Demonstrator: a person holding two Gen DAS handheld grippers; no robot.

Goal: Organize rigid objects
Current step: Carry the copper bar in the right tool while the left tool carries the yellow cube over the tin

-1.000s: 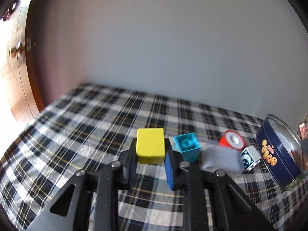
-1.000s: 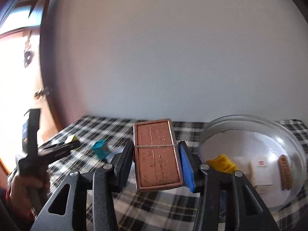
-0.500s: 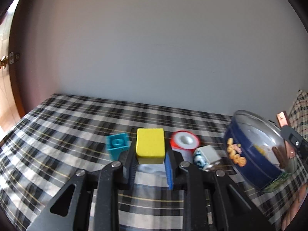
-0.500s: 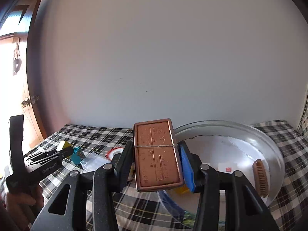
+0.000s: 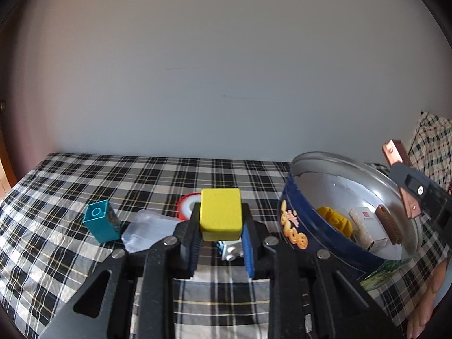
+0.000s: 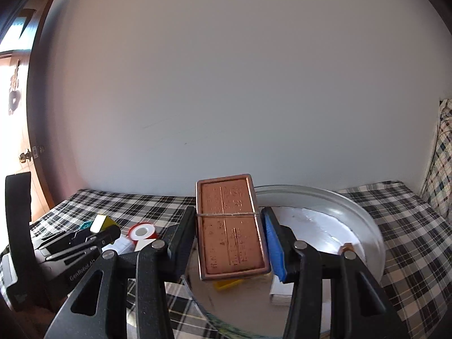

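Note:
My left gripper (image 5: pixel 220 236) is shut on a yellow block (image 5: pixel 220 217) and holds it above the plaid cloth, left of the blue cookie tin (image 5: pixel 316 231). My right gripper (image 6: pixel 230 238) is shut on a copper-coloured flat case (image 6: pixel 230 226) and holds it over the tin's open mouth (image 6: pixel 364 226). The copper case also shows in the left wrist view (image 5: pixel 397 166) at the tin's far right. Inside the tin lie a yellow piece (image 5: pixel 334 220), a white box (image 5: pixel 367 227) and a brown comb-like piece (image 5: pixel 388 223).
On the cloth lie a teal brick (image 5: pixel 101 224), a clear plastic case (image 5: pixel 149 230), a red and white tape roll (image 5: pixel 188 204) and a white and blue cube (image 5: pixel 231 250). A plaid pillow (image 6: pixel 440 152) leans at the right. A wooden door (image 6: pixel 17 152) is at the left.
The left gripper has swung right with the yellow block, bringing the tin closer. The right gripper has moved the copper case forward over the tin's opening.

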